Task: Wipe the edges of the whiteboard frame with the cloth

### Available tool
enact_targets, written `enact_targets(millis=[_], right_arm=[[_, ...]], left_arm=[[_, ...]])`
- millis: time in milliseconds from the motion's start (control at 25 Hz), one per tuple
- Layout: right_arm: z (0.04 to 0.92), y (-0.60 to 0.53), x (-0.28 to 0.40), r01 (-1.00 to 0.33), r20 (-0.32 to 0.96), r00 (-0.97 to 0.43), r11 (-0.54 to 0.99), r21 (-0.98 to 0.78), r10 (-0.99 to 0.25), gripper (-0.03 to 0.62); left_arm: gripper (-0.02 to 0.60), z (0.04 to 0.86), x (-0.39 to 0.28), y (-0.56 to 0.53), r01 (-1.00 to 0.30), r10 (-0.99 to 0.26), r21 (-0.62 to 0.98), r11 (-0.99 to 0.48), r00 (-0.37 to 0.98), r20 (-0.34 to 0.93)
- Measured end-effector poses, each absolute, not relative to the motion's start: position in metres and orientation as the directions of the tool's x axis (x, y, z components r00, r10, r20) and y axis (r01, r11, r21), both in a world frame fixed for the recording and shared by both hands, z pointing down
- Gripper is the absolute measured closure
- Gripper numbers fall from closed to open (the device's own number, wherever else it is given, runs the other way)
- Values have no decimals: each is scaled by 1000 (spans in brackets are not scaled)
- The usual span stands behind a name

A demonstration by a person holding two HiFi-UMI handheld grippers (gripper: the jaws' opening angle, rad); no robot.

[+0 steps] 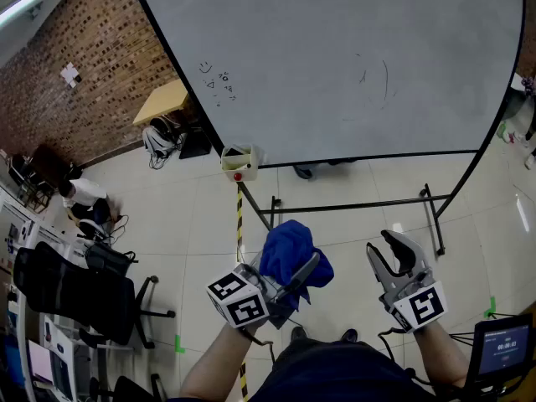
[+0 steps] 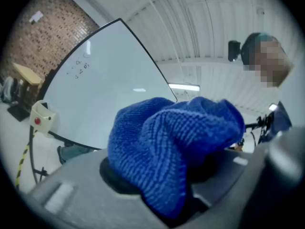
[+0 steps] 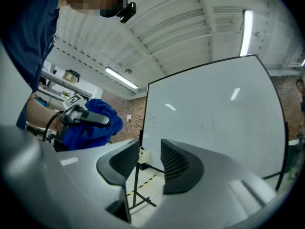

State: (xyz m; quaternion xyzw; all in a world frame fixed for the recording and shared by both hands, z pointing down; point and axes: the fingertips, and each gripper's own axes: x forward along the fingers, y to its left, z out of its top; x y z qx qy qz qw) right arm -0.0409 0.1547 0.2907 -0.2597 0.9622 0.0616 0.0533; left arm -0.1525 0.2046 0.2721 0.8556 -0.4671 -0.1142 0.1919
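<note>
Evidently, the blue cloth (image 1: 291,252) is held bunched and pinched between the jaws of the left gripper (image 1: 303,268), ready for wiping, while the right gripper (image 1: 387,251) is carried slightly spread and empty, both well apart from the whiteboard frame (image 1: 368,158).

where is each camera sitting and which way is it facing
Head view: on the person's head, looking steeply down at the whiteboard and floor; shows both forearms, left tongs gripping the blue cloth, open right tongs.
Left gripper view: on the left tongs, facing the whiteboard; its jaws clamp the cloth.
Right gripper view: on the right tongs, facing the whiteboard past empty jaws; left tongs with cloth at left.
Shared: all see whiteboard and cloth.
</note>
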Motion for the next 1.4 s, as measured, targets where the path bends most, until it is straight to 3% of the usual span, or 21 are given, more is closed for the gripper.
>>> enact_targets(millis=[240,440,640,840,1080,1160,1280,1400], right_arm=[[264,187,-73,-160,-79,-986,965,206,-147,291],[263,209,-119,139,56,-990,885,444,127,157],[258,225,-172,332,128,-942,818,470,309,103],[237,195,-236,306,108,-949,782,543,296,114],[197,180,-295,250,65,-961,740,625,270,258],[188,178,-300,216,36,-969,763,609,246,334],[188,161,-305,154,-10,-981,812,562,194,385],[194,112,-318,109,-64,-984,840,531,169,408]], left_arm=[[362,244,-144,184,-596,-767,602,-532,639,-45],[348,245,-128,185,-387,-627,729,-564,775,-74],[344,247,-129,182,-262,-461,727,-635,883,-85],[337,232,-176,154,-180,-389,720,-670,911,-134],[274,201,-223,132,-145,-325,700,-700,936,-132],[193,186,-233,127,-180,-353,669,-722,926,-132],[114,178,-252,106,-269,-455,628,-730,877,-153],[100,182,-282,58,-379,-595,610,-696,779,-194]])
